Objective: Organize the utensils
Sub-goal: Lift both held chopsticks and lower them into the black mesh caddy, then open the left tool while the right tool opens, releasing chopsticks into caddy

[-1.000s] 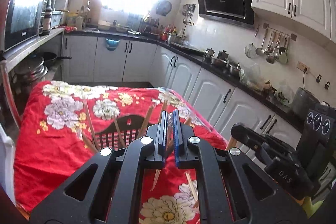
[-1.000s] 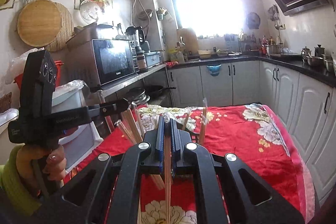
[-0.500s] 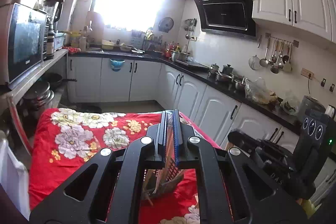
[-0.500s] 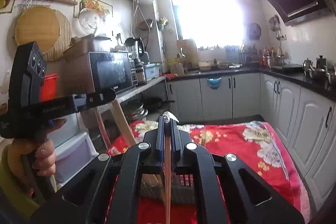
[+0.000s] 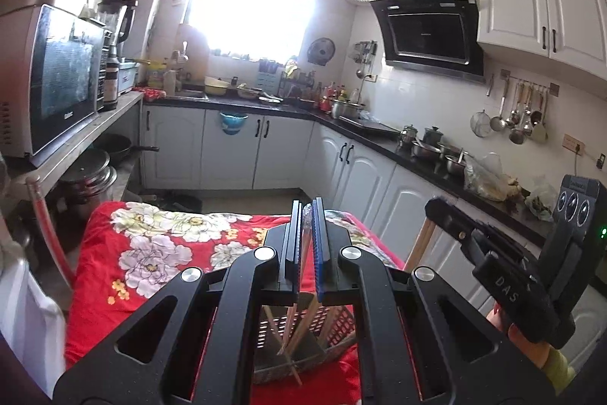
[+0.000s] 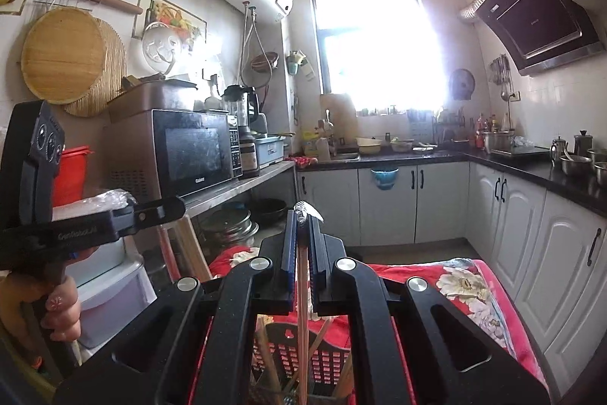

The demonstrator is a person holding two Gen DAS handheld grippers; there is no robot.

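My left gripper (image 5: pixel 307 211) is shut on a pair of wooden chopsticks (image 5: pixel 305 253) that hang down through the jaws toward a dark perforated basket (image 5: pixel 334 329). Loose chopsticks lean inside that basket. My right gripper (image 6: pixel 301 215) is shut on a reddish-brown chopstick (image 6: pixel 301 276) with a bit of clear wrapper at its top; below it stands the same basket (image 6: pixel 322 363). Each view shows the other tool: the right gripper (image 5: pixel 432 205) with pale sticks (image 5: pixel 421 245) under it, and the left gripper (image 6: pixel 178 207) with pale sticks (image 6: pixel 189 249).
The basket sits on a table with a red floral cloth (image 5: pixel 151 245). A shelf with a microwave (image 6: pixel 189 154) runs along the left, white cabinets (image 5: pixel 364 177) under a dark counter along the right. A person's hand (image 6: pixel 60 306) grips the left tool's handle.
Both grippers have risen and tipped upward with their chopsticks still clamped. The basket and red cloth have slid to the bottom of both views, and more of the kitchen shows.
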